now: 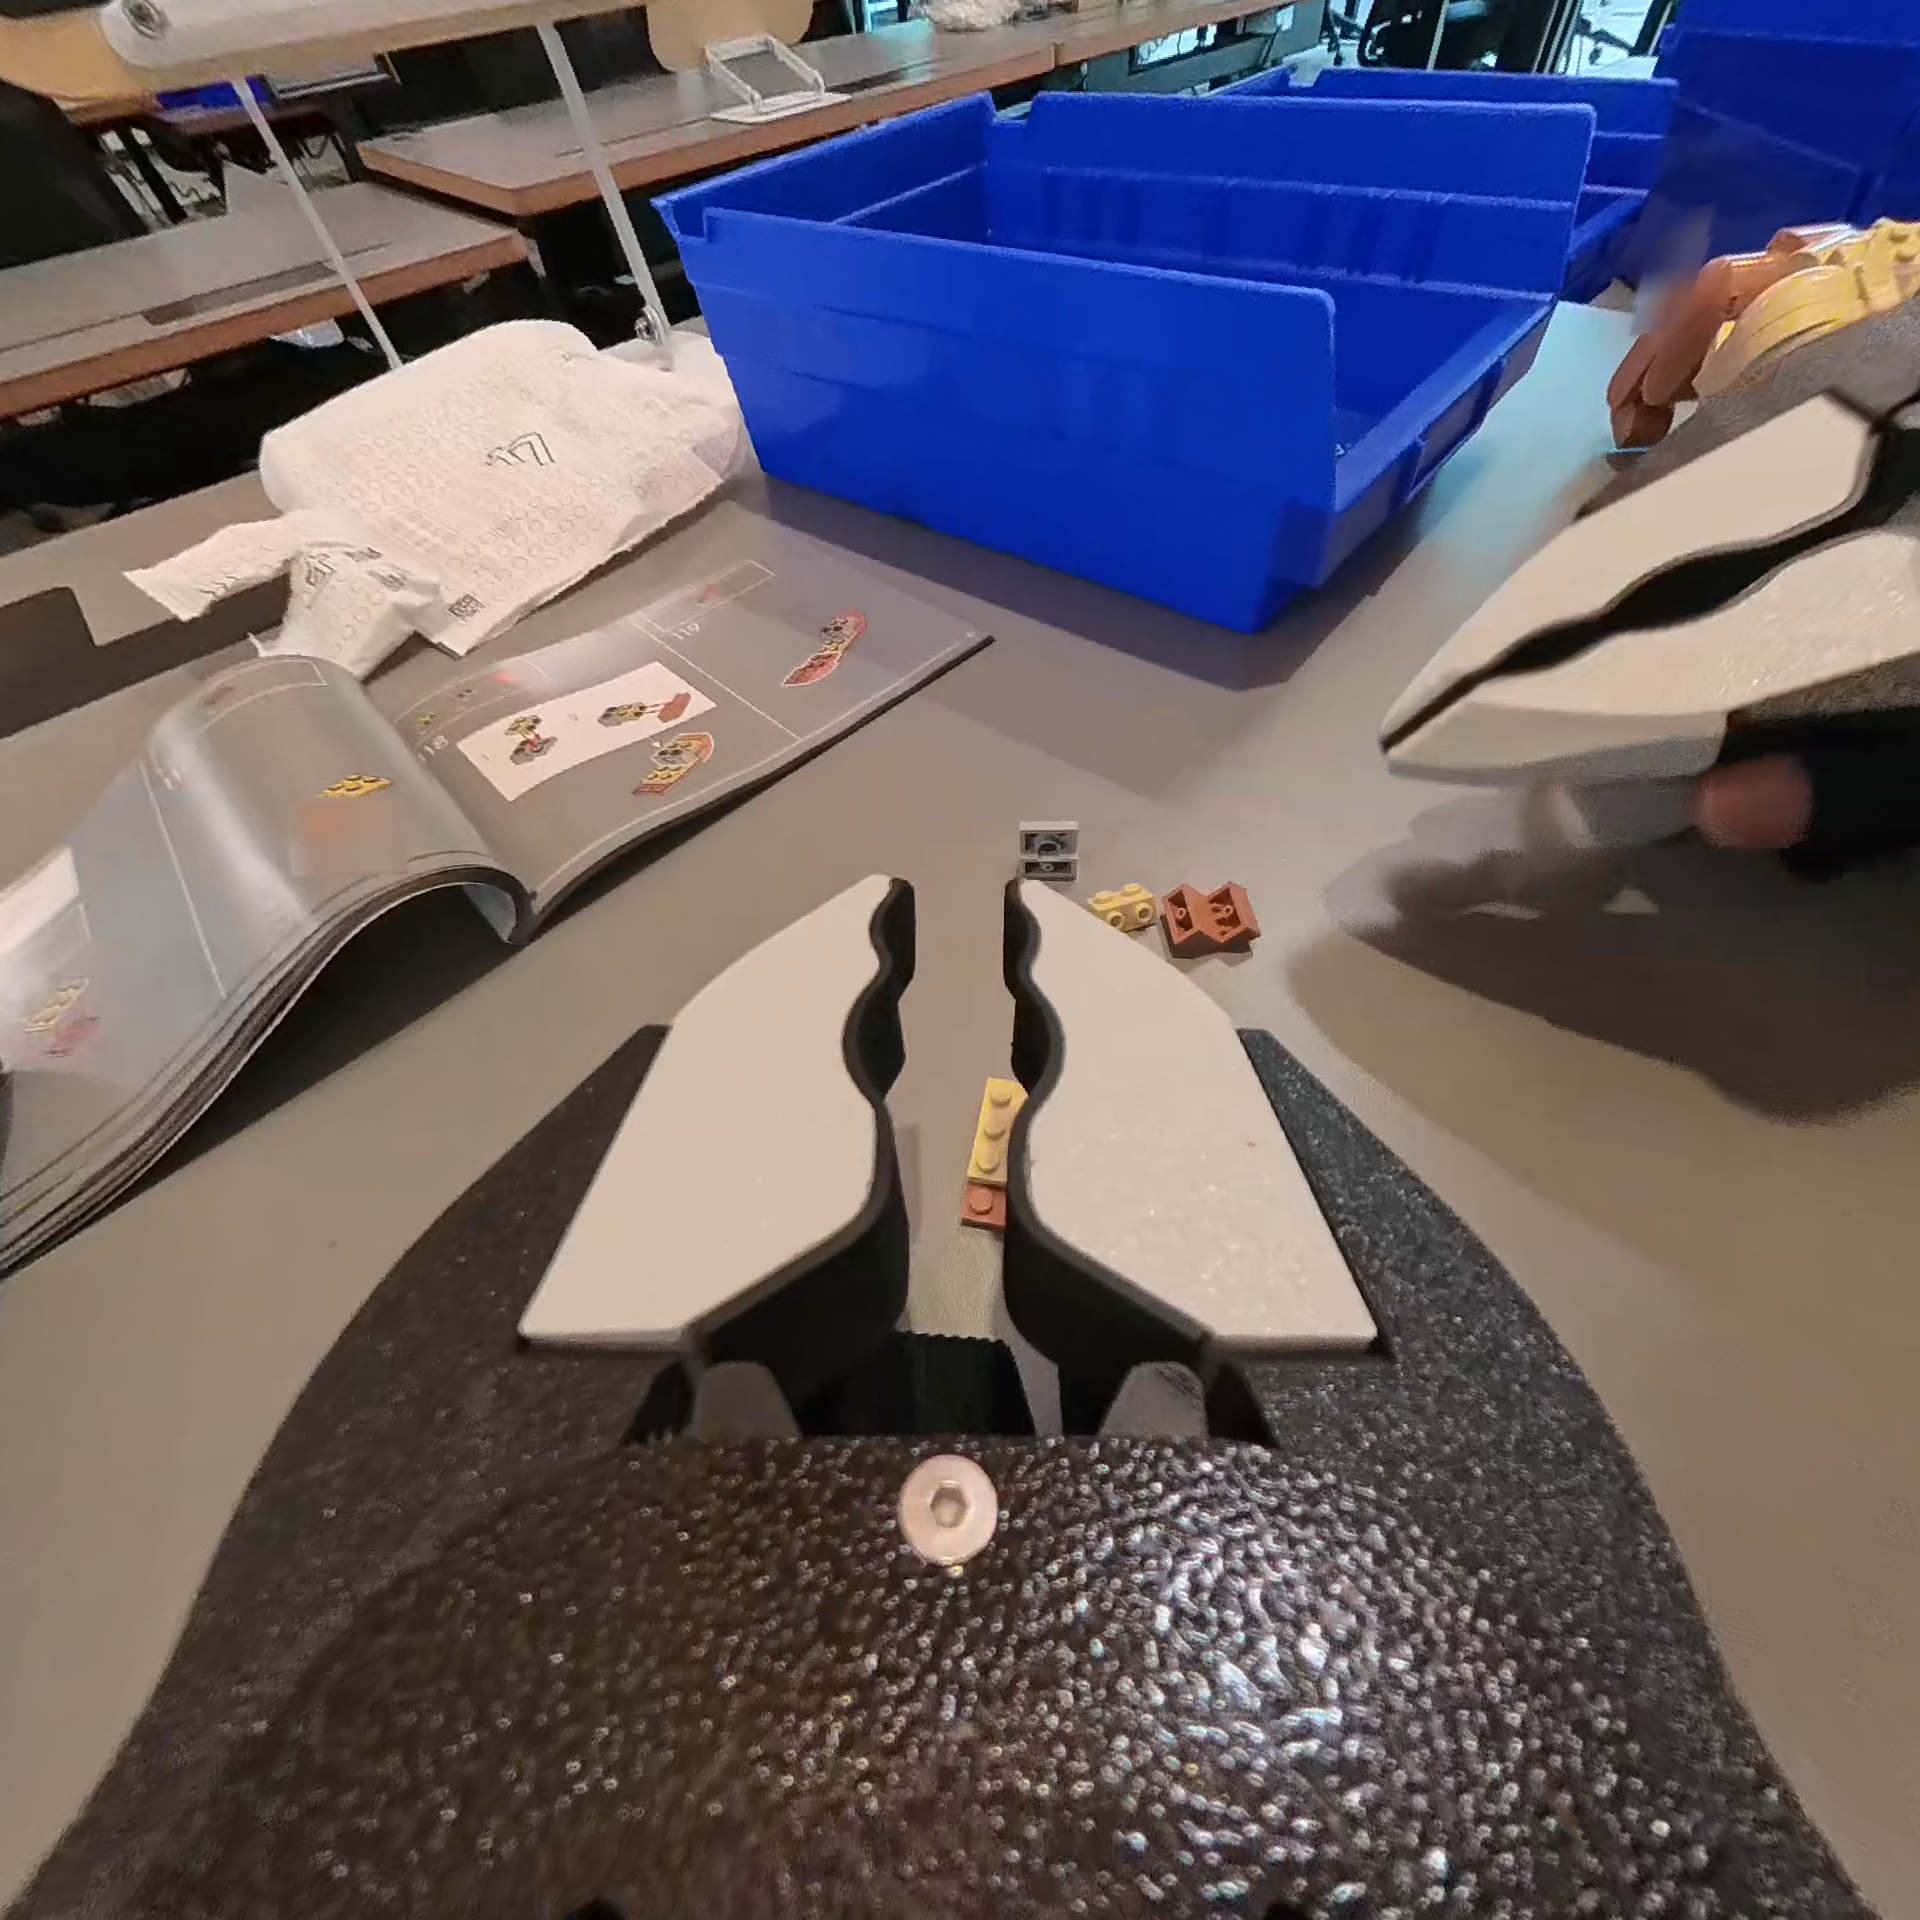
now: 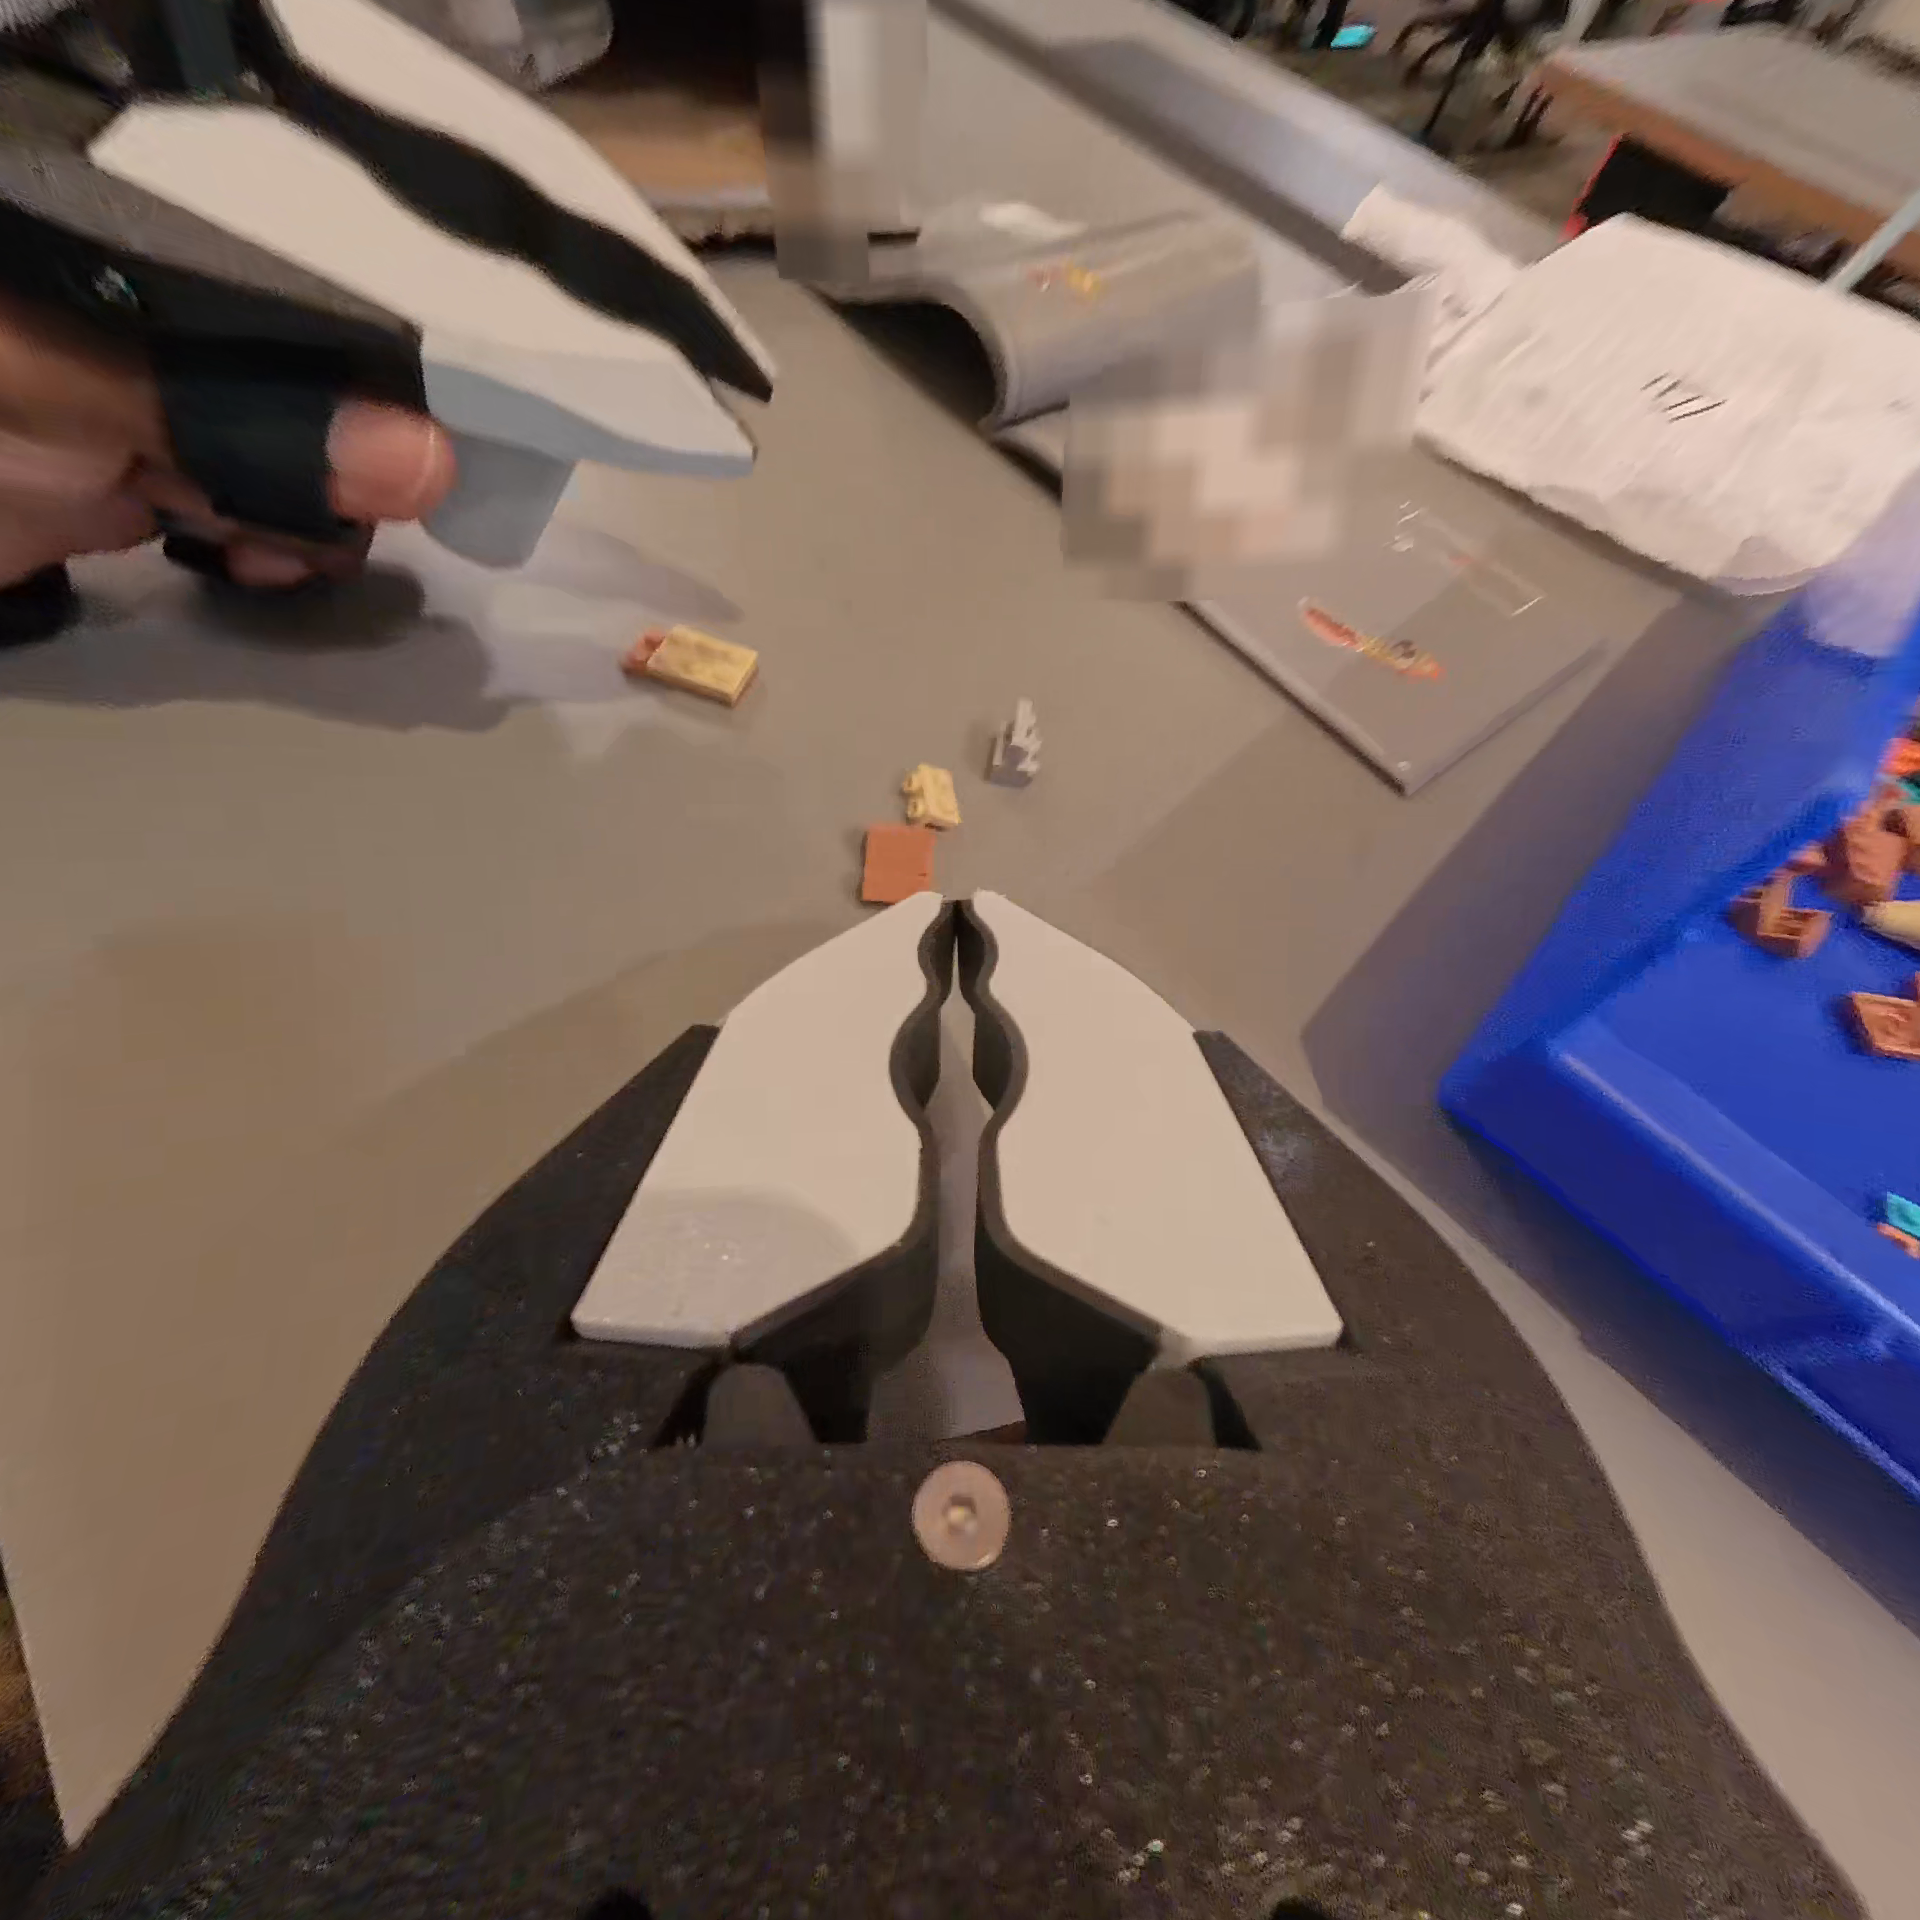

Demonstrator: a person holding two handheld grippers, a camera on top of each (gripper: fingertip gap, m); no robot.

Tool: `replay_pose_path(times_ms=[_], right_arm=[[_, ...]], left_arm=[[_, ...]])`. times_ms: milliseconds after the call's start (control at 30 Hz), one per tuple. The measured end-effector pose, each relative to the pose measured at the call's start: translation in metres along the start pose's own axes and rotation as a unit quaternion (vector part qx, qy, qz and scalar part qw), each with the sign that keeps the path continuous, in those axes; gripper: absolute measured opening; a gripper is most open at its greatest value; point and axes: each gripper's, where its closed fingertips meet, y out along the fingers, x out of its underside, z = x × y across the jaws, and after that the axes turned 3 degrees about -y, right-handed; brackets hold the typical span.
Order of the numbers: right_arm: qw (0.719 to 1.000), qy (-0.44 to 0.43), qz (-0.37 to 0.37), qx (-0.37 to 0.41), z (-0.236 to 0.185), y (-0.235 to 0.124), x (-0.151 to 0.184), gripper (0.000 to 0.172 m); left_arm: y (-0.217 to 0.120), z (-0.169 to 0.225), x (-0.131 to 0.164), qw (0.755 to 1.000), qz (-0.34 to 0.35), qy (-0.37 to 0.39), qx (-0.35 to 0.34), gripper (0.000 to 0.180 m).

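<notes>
Bricks lie loose on your grey table (image 1: 727,914). Your left gripper (image 1: 958,888) is open a little and holds nothing; the yellow strip (image 1: 994,1132) lies under it, near its 5 o'clock finger. Your right gripper (image 2: 956,909) is pinched shut and empty, with the brown brick (image 2: 896,862) just past its tips at 11 o'clock. If you go low, the tips might push the small bricks away.

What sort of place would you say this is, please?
Probably a workshop or classroom set up for toy-brick building: rows of long tables, blue parts bins, and an open instruction booklet beside loose bricks.
</notes>
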Motion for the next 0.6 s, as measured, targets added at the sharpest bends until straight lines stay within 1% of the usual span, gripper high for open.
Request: replay_pose_path(times_ms=[133,233,400,533,600], right_arm=[[0.998,-0.02,-0.049,-0.027,-0.009,0.014,0.007,0.0],[0.997,-0.027,-0.066,-0.042,-0.016,0.023,0.008,0.011],[0.994,-0.027,-0.096,-0.046,-0.016,0.031,0.013,0.016],[0.991,-0.033,-0.119,-0.044,-0.015,0.038,0.017,0.015],[0.99,-0.042,-0.124,-0.044,-0.015,0.041,0.017,0.007]], left_arm=[[-0.002,-0.002,-0.002,1.0,0.009,-0.004,-0.006,0.016],[-0.001,-0.002,-0.001,1.0,0.006,0.001,-0.009,0.015],[0.001,0.002,0.002,1.0,-0.003,0.013,-0.004,0.015],[0.001,0.006,0.003,1.0,-0.009,0.01,0.014,0.015],[0.001,0.006,0.003,1.0,-0.008,0.007,0.018,0.015]])
